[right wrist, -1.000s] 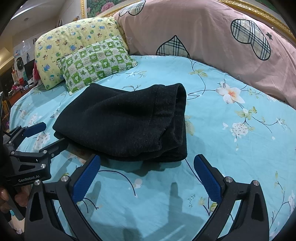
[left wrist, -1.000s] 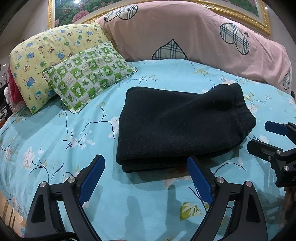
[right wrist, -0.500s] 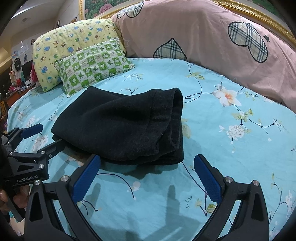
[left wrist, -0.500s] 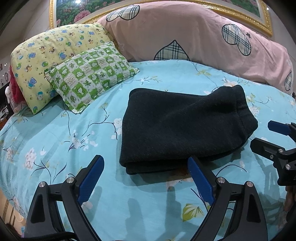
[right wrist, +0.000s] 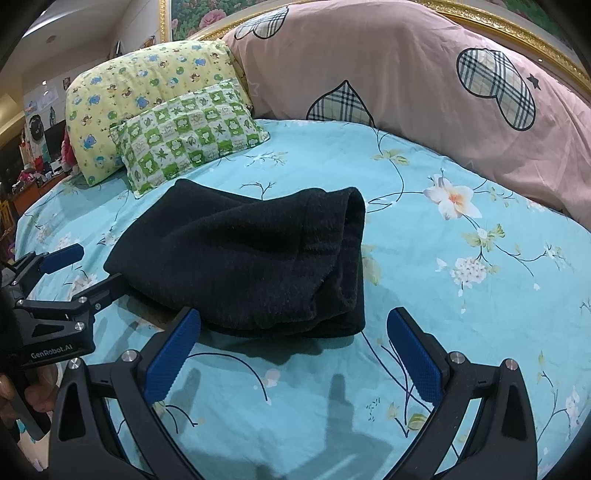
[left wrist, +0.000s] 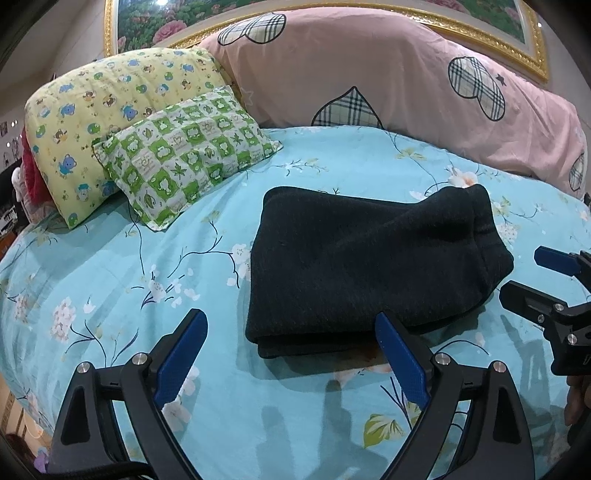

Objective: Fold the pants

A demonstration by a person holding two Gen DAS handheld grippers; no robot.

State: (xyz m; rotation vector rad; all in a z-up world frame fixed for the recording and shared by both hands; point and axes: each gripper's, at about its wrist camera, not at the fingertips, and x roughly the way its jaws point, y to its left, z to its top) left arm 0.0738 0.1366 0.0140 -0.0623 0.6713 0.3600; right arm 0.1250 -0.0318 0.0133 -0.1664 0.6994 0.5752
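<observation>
Black fleece pants [left wrist: 369, 266] folded compact on the bed [left wrist: 110, 280], probably finished. Left tool [left wrist: 288, 350] and right tool [right wrist: 291, 350] spread wide, empty, short of the bundle.

One pair of black fleece pants [left wrist: 373, 266], folded into a single thick bundle, lies on one bed covered by a turquoise floral sheet [left wrist: 110, 280].

Two small pillows sit at the head: one yellow pillow printed with cartoon animals [left wrist: 110, 110] and one green-and-white checked pillow [left wrist: 184, 147] leaning against it.

One long pink bolster with plaid heart patches [left wrist: 388, 81] runs along the back; three plaid patches show on it in the left wrist view.

One gold-framed flower painting [left wrist: 207, 18] hangs behind.

Two black tools with blue pads are present, the left tool [left wrist: 290, 354] and the right tool [right wrist: 293, 354], each with two fingers spread apart.
</observation>
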